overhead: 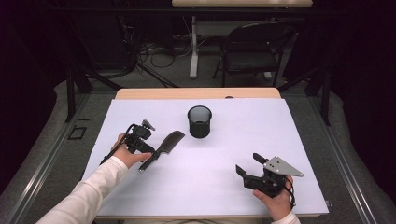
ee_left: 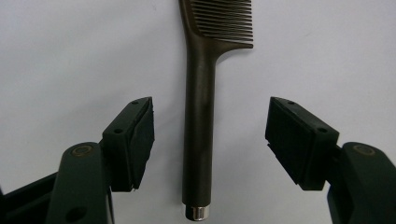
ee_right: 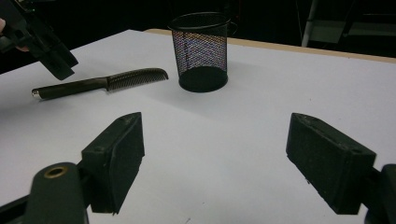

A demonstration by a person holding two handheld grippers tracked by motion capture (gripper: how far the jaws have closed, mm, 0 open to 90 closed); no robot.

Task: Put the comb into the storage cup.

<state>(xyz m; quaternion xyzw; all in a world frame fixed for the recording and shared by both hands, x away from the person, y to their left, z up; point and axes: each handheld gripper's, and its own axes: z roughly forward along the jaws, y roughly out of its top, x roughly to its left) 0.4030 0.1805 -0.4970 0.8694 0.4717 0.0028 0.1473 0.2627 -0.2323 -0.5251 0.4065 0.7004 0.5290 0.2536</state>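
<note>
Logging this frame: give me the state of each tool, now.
Left tool: open, jaws on either side of the comb handle, pads not touching it.
Right tool: open, holding nothing, above the bare white table.

No text, label or number seems readable on the comb or mesh cup.
</note>
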